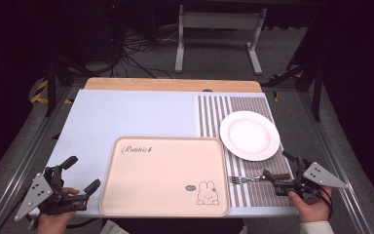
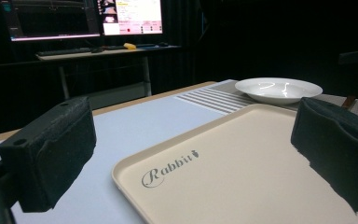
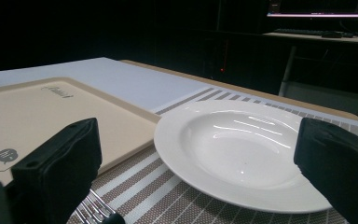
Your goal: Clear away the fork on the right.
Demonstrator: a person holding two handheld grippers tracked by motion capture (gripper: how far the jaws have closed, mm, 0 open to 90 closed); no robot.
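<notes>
A beige tray (image 1: 141, 195) with a rabbit print lies at the table's front middle, nothing on it. To its right, a white plate (image 1: 250, 135) rests on a striped placemat (image 1: 258, 192). A fork (image 1: 246, 179) lies on that mat below the plate, tines toward the tray. My left gripper (image 1: 82, 173) stands open just left of the tray, jaws wide apart over the tray's corner (image 2: 135, 168). My right gripper (image 1: 277, 165) is open at the fork's handle end, facing the plate (image 3: 242, 144). The fork's tines (image 3: 95, 210) show by its left jaw.
A pale blue mat (image 1: 126, 117) covers the table's left and back, with a wooden edge (image 1: 173, 84) behind it. A white desk frame (image 1: 219, 29) and cables stand on the floor beyond. Monitors (image 2: 84, 16) glow in the dark background.
</notes>
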